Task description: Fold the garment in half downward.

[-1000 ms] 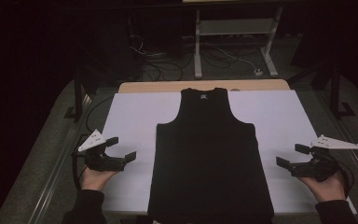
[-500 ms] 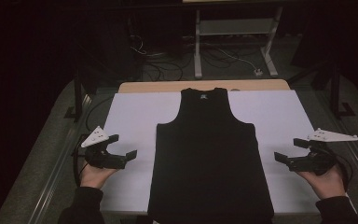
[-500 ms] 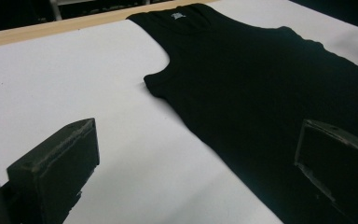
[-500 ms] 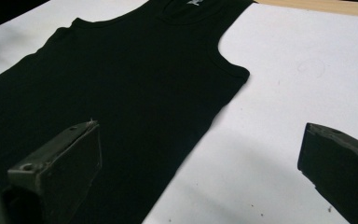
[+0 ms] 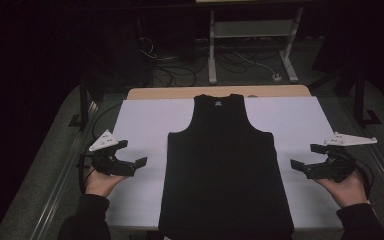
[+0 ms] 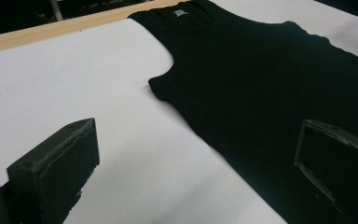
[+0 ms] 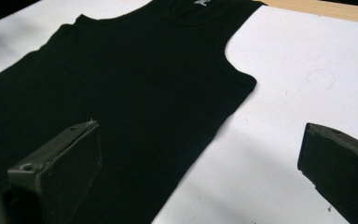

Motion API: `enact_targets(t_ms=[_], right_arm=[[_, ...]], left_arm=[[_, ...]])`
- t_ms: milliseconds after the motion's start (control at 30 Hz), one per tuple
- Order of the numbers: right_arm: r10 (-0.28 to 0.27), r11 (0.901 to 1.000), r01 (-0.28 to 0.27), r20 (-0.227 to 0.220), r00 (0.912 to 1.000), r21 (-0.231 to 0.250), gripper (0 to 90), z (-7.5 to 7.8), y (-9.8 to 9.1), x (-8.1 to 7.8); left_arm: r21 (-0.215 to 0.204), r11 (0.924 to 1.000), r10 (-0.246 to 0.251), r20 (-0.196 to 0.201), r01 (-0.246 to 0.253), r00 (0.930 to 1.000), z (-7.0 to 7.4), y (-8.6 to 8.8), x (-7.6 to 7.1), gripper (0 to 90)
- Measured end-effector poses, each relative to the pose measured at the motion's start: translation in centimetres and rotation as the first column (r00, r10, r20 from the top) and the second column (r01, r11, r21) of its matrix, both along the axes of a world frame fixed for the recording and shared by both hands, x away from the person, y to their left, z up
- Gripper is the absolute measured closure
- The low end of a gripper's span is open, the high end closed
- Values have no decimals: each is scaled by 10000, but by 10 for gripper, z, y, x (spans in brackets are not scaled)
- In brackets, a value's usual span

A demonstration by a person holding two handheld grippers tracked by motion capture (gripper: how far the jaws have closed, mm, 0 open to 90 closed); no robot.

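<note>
between the two spread, empty jaw pairs of the left gripper (image 5: 132,154) and right gripper (image 5: 302,157), the flat black sleeveless cotton tank top (image 5: 224,165) lies untouched on the white sheet-covered table (image 5: 140,120); uneven pinches risk bunching thin fabric.

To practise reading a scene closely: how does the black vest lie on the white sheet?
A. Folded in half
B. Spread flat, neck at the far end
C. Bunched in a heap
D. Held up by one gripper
B: the vest lies flat on the sheet, its neck at the far end.
</note>
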State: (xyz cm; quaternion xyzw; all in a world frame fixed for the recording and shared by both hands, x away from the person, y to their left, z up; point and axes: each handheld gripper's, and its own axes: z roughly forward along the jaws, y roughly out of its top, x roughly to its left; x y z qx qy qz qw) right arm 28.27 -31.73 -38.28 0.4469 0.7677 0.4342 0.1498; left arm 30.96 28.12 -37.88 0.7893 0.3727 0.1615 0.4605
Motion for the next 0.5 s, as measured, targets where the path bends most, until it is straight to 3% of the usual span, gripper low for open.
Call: enact_targets(t_ms=[500], right_arm=[[194,9995,-195,-41,9998,-230,0,6,4,15]], left_arm=[[259,9996,-138,-187,143,9997,3,-4,14,0]])
